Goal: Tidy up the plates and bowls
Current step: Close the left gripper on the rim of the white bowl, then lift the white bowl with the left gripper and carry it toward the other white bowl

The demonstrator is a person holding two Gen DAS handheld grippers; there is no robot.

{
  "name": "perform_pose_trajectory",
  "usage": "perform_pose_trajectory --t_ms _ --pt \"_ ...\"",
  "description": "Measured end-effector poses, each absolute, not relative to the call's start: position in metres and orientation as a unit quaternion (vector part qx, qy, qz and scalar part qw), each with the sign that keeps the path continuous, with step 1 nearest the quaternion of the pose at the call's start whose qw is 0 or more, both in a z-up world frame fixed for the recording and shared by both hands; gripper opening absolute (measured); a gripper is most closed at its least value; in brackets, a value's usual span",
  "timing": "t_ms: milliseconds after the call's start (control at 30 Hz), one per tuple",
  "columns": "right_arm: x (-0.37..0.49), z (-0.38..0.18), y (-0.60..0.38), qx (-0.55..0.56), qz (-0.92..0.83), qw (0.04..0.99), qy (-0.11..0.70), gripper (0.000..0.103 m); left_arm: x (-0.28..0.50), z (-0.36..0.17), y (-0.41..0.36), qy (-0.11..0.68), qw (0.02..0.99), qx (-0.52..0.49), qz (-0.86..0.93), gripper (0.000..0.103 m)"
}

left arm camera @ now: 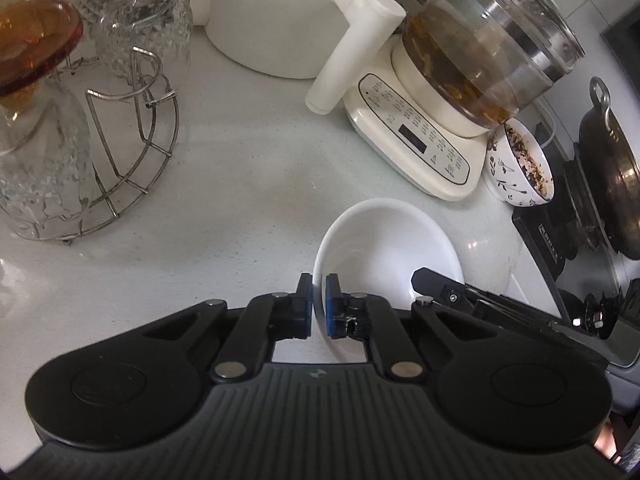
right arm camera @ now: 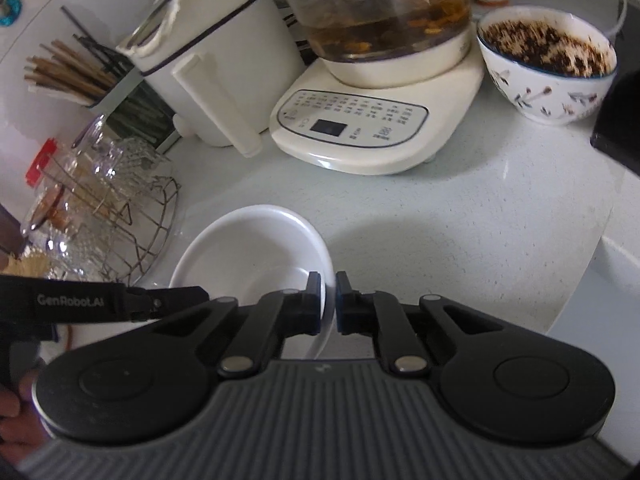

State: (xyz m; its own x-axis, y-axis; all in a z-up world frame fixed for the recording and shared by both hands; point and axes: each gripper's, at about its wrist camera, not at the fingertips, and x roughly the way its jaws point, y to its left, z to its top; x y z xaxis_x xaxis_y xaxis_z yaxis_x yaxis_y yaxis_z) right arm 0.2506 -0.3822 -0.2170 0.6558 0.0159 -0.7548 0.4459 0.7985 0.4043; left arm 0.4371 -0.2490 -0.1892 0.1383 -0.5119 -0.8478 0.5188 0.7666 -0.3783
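A white shallow bowl (left arm camera: 384, 240) sits on the pale counter in front of both grippers. My left gripper (left arm camera: 319, 300) is shut on its left rim. My right gripper (right arm camera: 328, 300) is shut on the right rim of the same bowl (right arm camera: 248, 248). The right gripper's arm shows at the bowl's right side in the left wrist view (left arm camera: 460, 292). The left gripper's arm shows at the bowl's left side in the right wrist view (right arm camera: 120, 300). A patterned bowl (right arm camera: 548, 76) with dark residue stands at the back right, next to the kettle base; it also shows in the left wrist view (left arm camera: 520, 168).
A glass kettle on a cream base (right arm camera: 360, 128) and a white pot (right arm camera: 208, 52) stand behind the bowl. A wire rack with glassware (left arm camera: 132, 148) is at the left. A dark wok on a stove (left arm camera: 608, 176) is at the right. A chopstick holder (right arm camera: 72, 76) stands at the back left.
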Motion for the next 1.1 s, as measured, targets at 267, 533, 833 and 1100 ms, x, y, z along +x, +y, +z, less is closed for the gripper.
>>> perform_pose_trajectory --t_ms 267,533,833,1100 --pt "0.242 -0.207 -0.374 0.296 -0.123 0.859 0.398 0.01 0.434 -0.182 -0.243 0.56 0.752 0.004 -0.347 0.007" --pt "0.23 -0.188 -0.361 0.291 -0.117 0.863 0.397 0.01 0.416 -0.164 -0.219 0.554 0.754 -0.003 -0.354 0.007" --pt "0.216 -0.159 -0.339 0.289 -0.106 0.868 0.39 0.01 0.389 -0.134 -0.182 0.532 0.771 -0.007 -0.351 0.007" --pt "0.201 -0.14 -0.315 0.277 -0.09 0.874 0.389 0.01 0.358 -0.121 -0.141 0.523 0.782 -0.023 -0.338 0.007"
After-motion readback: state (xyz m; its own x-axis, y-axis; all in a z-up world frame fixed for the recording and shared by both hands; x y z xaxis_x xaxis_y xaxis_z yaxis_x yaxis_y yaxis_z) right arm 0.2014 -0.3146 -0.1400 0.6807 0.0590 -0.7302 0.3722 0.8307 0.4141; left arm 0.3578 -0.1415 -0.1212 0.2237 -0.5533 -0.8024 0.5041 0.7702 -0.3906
